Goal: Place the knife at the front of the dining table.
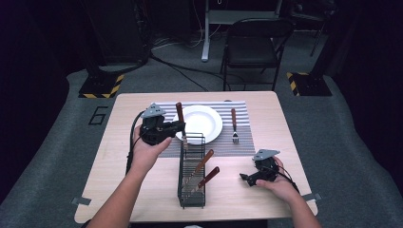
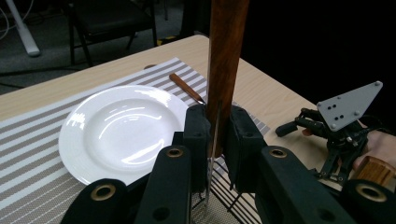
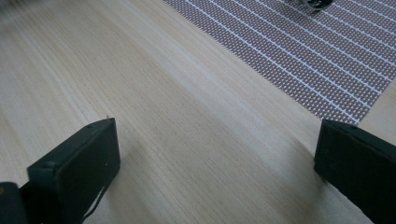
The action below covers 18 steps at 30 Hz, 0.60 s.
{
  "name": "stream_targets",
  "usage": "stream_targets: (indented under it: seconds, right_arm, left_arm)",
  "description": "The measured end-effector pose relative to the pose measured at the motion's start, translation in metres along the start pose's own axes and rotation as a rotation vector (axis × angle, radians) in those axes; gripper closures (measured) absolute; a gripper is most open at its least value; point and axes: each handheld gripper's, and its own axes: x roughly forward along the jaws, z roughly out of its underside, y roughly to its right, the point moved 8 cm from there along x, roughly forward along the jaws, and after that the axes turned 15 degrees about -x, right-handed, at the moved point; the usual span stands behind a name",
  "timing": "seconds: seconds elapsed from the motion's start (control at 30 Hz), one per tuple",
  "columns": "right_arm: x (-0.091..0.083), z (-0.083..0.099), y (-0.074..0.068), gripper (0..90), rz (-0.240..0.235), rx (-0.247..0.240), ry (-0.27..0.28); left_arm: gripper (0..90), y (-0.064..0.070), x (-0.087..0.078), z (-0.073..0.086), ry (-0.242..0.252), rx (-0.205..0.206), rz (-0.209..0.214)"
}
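Observation:
My left gripper (image 1: 180, 127) is shut on a wooden-handled knife (image 1: 179, 112), held upright with its blade pointing down into the far end of a black wire basket (image 1: 191, 190). In the left gripper view the jaws (image 2: 217, 126) clamp the knife (image 2: 227, 51) where the handle meets the blade. Two more wooden-handled utensils (image 1: 205, 168) lean in the basket. My right gripper (image 1: 246, 178) rests low over the table at the right, open with nothing between its jaws (image 3: 219, 140).
A white plate (image 1: 204, 124) sits on a striped placemat (image 1: 247, 145) behind the basket, with a fork (image 1: 234, 126) to its right. Bare wood lies in front of the right gripper. A black chair (image 1: 252, 45) stands beyond the table's far edge.

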Motion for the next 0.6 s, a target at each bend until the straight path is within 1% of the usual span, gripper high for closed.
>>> stream_targets:
  seconds: [0.13,0.27,0.37,0.53,0.6]
  right_arm:
    - [0.000,0.000,0.000,0.0,0.000,0.004,-0.001]
    - [0.000,0.000,0.000,0.0,0.000,0.006,-0.002]
    - [0.000,0.000,0.000,0.0,0.000,0.002,0.000]
    - [0.000,0.000,0.000,0.0,0.000,0.005,-0.001]
    - [0.000,0.000,0.000,0.0,0.000,0.004,-0.001]
  left_arm:
    - [79.6,0.000,-0.008,-0.006,0.012,0.009,-0.002]
    - [79.6,0.000,-0.014,-0.011,0.023,0.008,-0.003]
    - [79.6,0.000,-0.020,-0.016,0.034,0.022,-0.009]
    - [79.6,0.000,-0.025,-0.020,0.046,0.017,-0.013]
    - [79.6,-0.003,-0.028,-0.021,0.047,0.024,-0.017]
